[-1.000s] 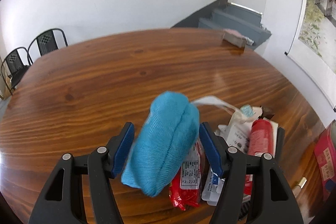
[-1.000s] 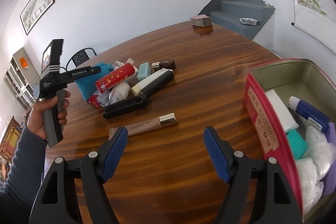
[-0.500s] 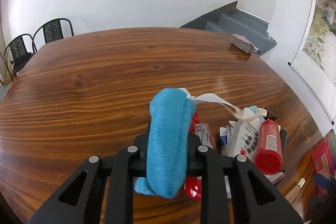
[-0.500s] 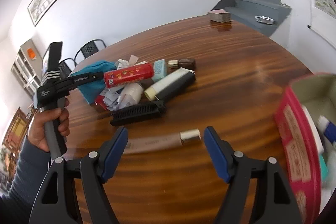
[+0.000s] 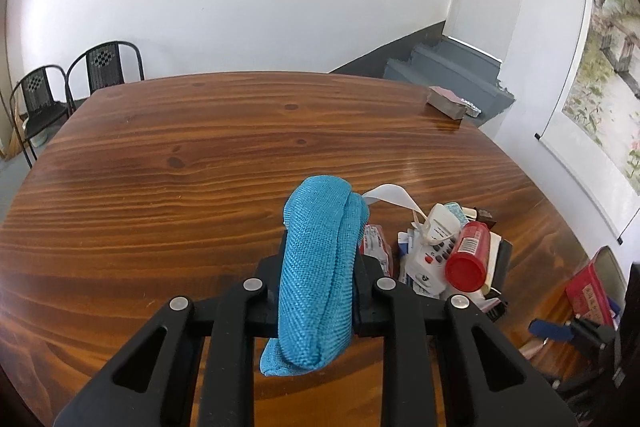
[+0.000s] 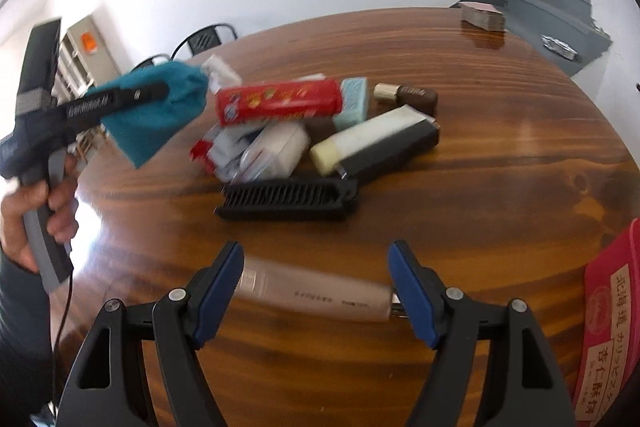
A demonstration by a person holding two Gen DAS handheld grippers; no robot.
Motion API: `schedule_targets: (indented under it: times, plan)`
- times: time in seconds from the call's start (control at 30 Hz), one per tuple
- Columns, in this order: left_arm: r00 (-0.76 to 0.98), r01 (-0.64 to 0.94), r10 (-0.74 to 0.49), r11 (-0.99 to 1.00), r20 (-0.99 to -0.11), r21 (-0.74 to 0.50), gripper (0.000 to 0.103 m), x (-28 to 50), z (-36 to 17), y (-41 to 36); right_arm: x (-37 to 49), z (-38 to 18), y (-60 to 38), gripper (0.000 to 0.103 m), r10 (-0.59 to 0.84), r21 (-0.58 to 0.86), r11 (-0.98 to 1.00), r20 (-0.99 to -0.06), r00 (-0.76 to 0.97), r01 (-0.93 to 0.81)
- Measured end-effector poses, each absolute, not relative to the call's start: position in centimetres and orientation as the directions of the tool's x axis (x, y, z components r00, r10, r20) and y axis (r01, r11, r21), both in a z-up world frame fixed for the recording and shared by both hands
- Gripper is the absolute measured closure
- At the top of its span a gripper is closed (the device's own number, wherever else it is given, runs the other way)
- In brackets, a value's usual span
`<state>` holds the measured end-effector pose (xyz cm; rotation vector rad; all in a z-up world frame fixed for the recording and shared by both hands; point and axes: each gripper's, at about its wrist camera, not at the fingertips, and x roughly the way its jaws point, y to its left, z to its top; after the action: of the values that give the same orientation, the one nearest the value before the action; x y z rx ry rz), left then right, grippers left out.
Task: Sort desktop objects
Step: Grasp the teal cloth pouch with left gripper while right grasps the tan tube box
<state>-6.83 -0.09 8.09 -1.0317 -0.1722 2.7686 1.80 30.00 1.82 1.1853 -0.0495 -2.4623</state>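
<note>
My left gripper point(image 5: 318, 263) is shut on a folded blue cloth point(image 5: 320, 267), which hangs lifted off the wooden table point(image 5: 180, 167). In the right wrist view that same left gripper point(image 6: 162, 91) holds the blue cloth point(image 6: 160, 115) above the table's left side, gripped by a hand point(image 6: 36, 203). My right gripper point(image 6: 316, 267) is open, its blue pads either side of a beige tube point(image 6: 320, 293) lying on the wood, not pressing it. Behind lies a pile: red tube point(image 6: 280, 101), black comb point(image 6: 286, 199), black-and-cream case point(image 6: 376, 143), brown bottle point(image 6: 408, 95).
A red tin box point(image 6: 608, 327) stands at the right edge. A small stack of cards point(image 6: 482, 15) lies at the table's far side. Black chairs point(image 5: 72, 83) stand beyond the far left edge, stairs point(image 5: 448, 75) to the back right.
The left gripper closed on the blue cloth and lifted it from the pile. The right gripper moved left from the red box to straddle the beige tube.
</note>
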Motion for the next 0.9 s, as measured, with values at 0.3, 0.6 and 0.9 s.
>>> schedule_targets:
  times: [0.3, 0.6, 0.9]
  plan:
    - [-0.751, -0.15, 0.228, -0.973, -0.62, -0.176, 0.079, -5.0, 9.0, 0.8, 6.1, 1.4, 28.2, 0.025, -0.428, 0.214, -0.874, -0.764, -0.483, 0.435]
    - [-0.766, -0.196, 0.263, -0.965, -0.586, -0.176, 0.079, -2.9, 10.6, 2.1, 7.8, 1.0, 25.2, 0.074, -0.248, -0.023, -0.903, -0.789, -0.563, 0.43]
    - [-0.774, -0.219, 0.285, -0.958, -0.566, -0.183, 0.079, -1.4, 11.5, 2.7, 8.9, 2.4, 27.1, 0.083, -0.299, 0.082, -0.928, -0.748, -0.593, 0.364]
